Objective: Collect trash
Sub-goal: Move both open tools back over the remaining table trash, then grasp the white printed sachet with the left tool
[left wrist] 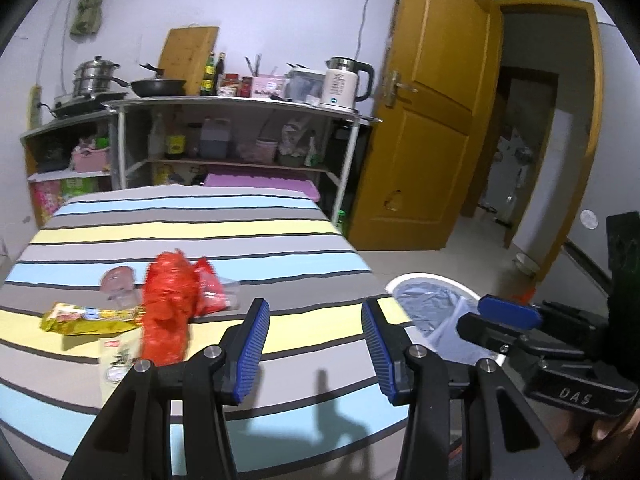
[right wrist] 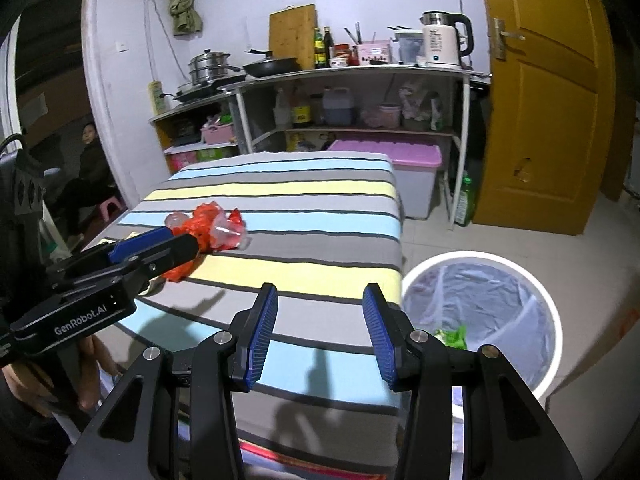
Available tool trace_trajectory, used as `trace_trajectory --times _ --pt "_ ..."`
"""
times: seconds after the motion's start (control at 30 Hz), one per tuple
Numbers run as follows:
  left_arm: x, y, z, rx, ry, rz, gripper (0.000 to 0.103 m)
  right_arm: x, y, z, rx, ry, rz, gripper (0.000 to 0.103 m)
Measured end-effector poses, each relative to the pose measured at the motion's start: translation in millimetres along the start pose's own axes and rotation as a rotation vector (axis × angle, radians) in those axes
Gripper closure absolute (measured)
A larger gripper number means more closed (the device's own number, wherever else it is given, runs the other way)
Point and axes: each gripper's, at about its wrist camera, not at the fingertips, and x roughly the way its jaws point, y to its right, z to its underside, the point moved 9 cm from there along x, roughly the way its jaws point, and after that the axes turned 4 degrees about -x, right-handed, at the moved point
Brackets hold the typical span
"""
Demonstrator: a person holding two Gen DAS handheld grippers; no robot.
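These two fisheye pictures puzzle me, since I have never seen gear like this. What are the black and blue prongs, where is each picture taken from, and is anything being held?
No robot here: a person carries a two-finger gripper in each hand, with a camera on each looking along its fingers. One picture is from the left gripper, the other from the right gripper. Both stand open and hold nothing. On the striped table lies trash: a crumpled red plastic bag, a yellow wrapper, clear plastic cups and a pale packet. Beside the table, on the floor, stands a white bin with a liner and a green scrap inside.
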Motion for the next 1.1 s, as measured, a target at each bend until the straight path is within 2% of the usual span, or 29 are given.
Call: trace_trajectory --times 0.47,0.8,1.1 --pt "-22 -60 10 -0.039 0.012 -0.089 0.056 17 -37 -5 -0.046 -0.019 -0.069 0.058" --pt "-29 -113 21 -0.119 -0.013 -0.153 0.056 30 -64 -7 -0.080 -0.036 -0.104 0.058" --pt "-18 -149 35 -0.166 -0.054 -0.214 0.056 44 -76 -4 -0.104 -0.067 -0.114 0.058"
